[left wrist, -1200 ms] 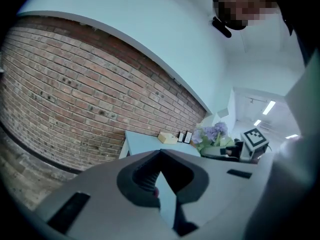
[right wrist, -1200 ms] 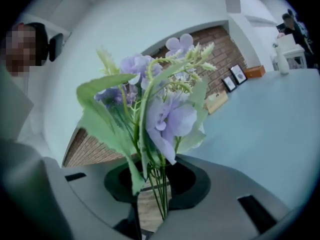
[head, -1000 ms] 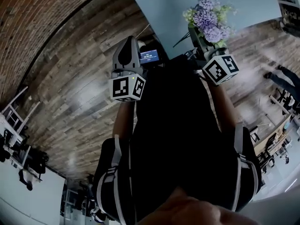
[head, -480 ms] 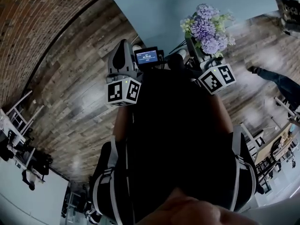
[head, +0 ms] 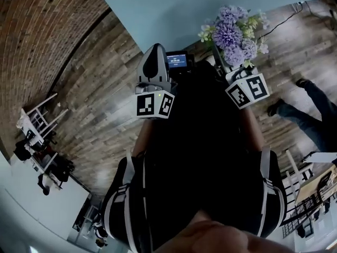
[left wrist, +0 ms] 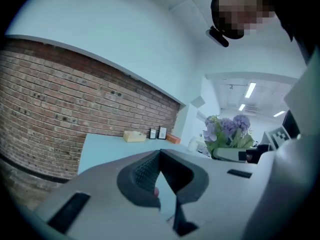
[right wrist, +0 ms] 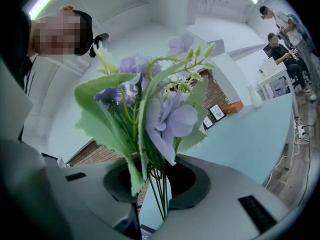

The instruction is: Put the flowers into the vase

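Flowers [head: 234, 30], a bunch of lilac, hydrangea-like heads with a few pale green sprigs, held upright in front of the chest and just short of the pale blue worktop [head: 174, 4]. Clamped by a handful of thin, wiry green stems between the jaws of the right gripper [right wrist: 161, 186], with broad toothed leaves and soft rounded petals spilling above the dark pads. Left gripper [left wrist: 159, 156] alongside, jaw tips together, nothing between them. Compared with a second ago: more worktop across the top of the head view, brick wall [head: 37, 30] and plank floor [head: 100, 104] swung round, both grippers carried forward together, grip on the stems unchanged. Judged as the carrying stage, bouquet nearly at the worktop, placing not yet begun. No vase clearly made out; only a small tan box [left wrist: 133, 136], two little picture frames [left wrist: 159, 132] and, far off in the right gripper view, a pale bottle-shaped thing [right wrist: 255, 96] too small to tell. Smooth matt worktop, rough red brick, weathered brown boards, moulded grey gripper shells with ribbed black pads.
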A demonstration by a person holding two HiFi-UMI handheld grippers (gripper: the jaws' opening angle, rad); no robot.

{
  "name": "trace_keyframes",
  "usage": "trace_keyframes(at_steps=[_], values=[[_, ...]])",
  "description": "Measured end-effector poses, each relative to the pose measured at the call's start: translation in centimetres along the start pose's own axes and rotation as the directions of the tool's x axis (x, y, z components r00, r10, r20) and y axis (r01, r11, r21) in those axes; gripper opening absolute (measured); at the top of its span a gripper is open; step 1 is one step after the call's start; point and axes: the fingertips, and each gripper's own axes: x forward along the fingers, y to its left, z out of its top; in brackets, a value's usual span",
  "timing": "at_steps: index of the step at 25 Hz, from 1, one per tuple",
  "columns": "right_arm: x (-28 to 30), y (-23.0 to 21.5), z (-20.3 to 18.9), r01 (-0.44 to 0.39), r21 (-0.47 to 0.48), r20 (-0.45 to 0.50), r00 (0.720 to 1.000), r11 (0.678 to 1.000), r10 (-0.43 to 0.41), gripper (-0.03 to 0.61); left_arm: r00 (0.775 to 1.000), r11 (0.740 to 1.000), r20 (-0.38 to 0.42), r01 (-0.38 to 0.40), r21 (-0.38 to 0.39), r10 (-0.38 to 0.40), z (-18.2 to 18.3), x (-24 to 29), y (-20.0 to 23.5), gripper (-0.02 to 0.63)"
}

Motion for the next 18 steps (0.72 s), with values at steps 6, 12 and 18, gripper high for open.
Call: trace_keyframes(at_steps=[6,12,18], values=[[-3.9,-3.5,1.7,0.038,0.042,0.038,0.998,0.998,-0.04,0.104,0.994,0.992,-0.051,0.1,0.078,-0.097,-0.3,2.7,-6.3,0.021],[-3.6,-7.5,3.2,0.081,0.075,0.068,0.994,0.994,-0.086,0.104,0.986,0.987,-0.094,0.143,0.077,-0.136,-1.2,7.7,-8.5,0.021],[-3.2,-12.6,7.4,0.172,0.001,0.068,0.983,0.985,-0.171,0.104,0.956,0.96,-0.089,0.279,-0.013,-0.279,-1.9,16.3,-13.7,0.021]])
